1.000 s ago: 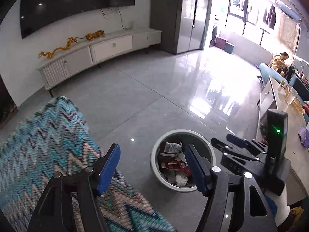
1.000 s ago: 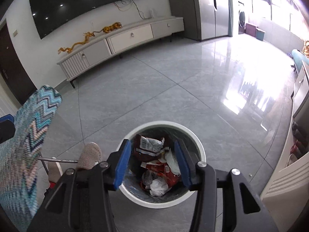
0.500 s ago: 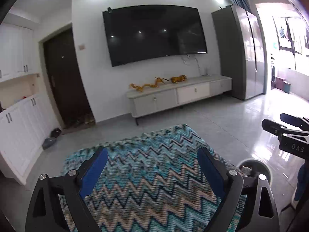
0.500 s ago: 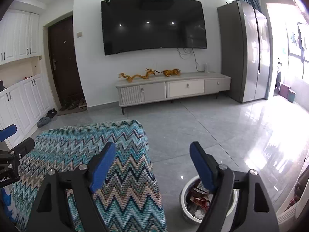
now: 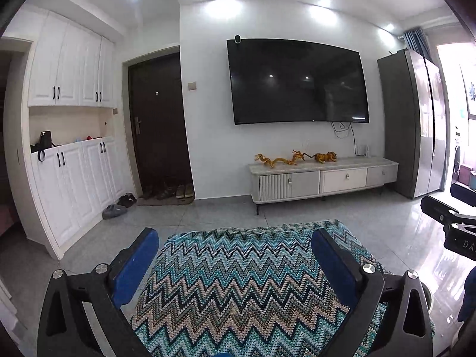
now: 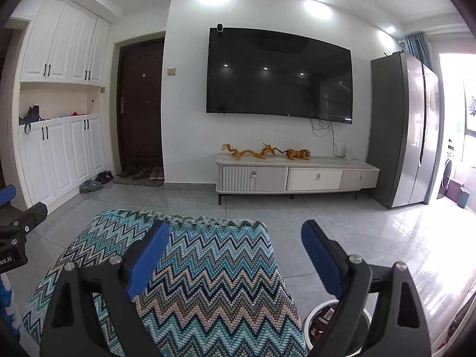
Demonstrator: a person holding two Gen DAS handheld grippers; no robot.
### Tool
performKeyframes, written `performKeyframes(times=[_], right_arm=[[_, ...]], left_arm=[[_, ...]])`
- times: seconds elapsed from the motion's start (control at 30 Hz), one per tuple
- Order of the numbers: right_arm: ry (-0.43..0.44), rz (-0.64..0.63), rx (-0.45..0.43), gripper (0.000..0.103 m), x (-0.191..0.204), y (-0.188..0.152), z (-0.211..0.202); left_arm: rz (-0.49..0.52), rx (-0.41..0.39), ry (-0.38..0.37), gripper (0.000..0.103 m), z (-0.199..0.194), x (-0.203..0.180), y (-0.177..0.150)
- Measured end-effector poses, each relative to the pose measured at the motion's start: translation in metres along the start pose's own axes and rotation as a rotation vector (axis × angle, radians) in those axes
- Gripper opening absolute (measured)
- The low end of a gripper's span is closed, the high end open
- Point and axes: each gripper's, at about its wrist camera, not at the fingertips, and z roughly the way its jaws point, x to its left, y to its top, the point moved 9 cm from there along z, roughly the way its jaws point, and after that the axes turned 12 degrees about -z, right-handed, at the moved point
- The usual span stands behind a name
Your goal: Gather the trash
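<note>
Both jaws just opening wide, left gripper (image 5: 235, 255) and right gripper (image 6: 235, 248) spread, empty above zigzag cloth (image 5: 244, 282); worth scanning its edges for leftovers, bin (image 6: 315, 318) at right corner.

We're in a home living room: a big television (image 6: 279, 74) on the wall, a low cabinet (image 6: 297, 175) with dragon figures (image 6: 247, 151) beneath, shoes (image 6: 148, 174) by the front door (image 6: 139, 101), white cupboards (image 6: 59, 89), a fridge (image 6: 404, 128), glossy tiled floor (image 6: 342, 226).

The round white trash bin (image 6: 309, 321) stands upright on the floor (image 6: 342, 226), open, with crumpled wrappers (image 6: 322, 316) inside, just beside the zigzag-covered seat (image 6: 208, 267).
</note>
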Motion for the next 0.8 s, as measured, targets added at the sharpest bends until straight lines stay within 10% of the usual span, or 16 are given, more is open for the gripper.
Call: performKeyframes(times=[0.8], right_arm=[[-0.148,0.033,-0.038,0.093,-0.033,-0.012,-0.031]], left_arm=[[-0.018,-0.072,-0.007,0.103,-0.025,-0.004,-0.003]])
